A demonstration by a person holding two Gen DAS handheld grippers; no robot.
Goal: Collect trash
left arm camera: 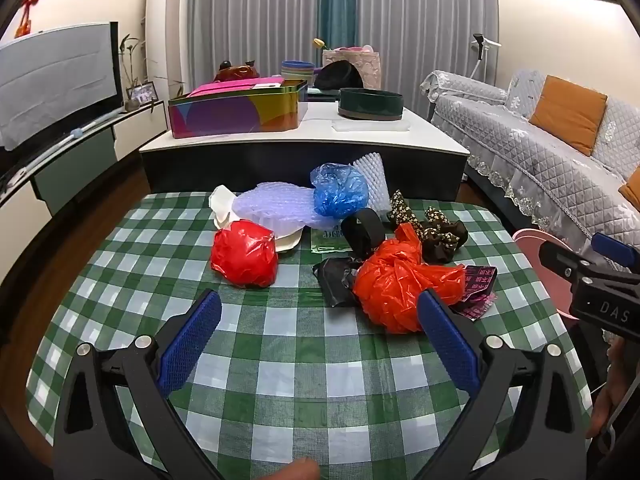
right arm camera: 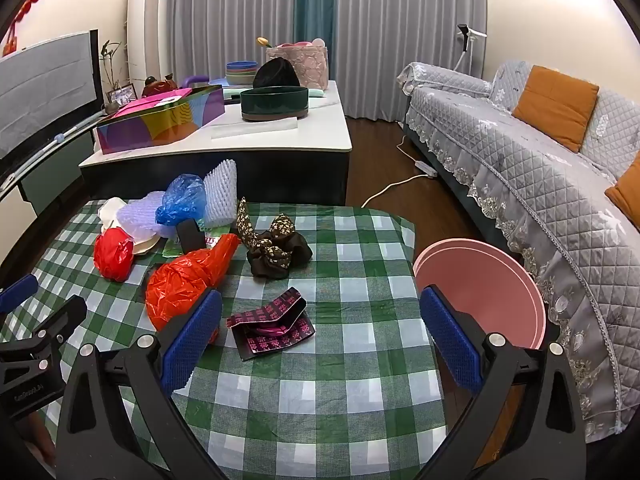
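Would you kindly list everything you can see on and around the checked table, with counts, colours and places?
Plastic bag: one, red, table's left.
Plastic bag: one, orange, table's middle.
Plastic bag: one, blue, far edge.
Bubble wrap: one, clear, beside the blue bag.
Foam net: one, white, far edge.
Wrapper: one, black-pink, near middle.
Cloth: one, dark floral, table's middle.
Bin: one, pink, beside the table's right.
Tablecloth: one, green-white checked.
Sofa: one, grey, right.
Tin: one, multicoloured, on the coffee table.
Left gripper: jaws open.
Right gripper: jaws open.
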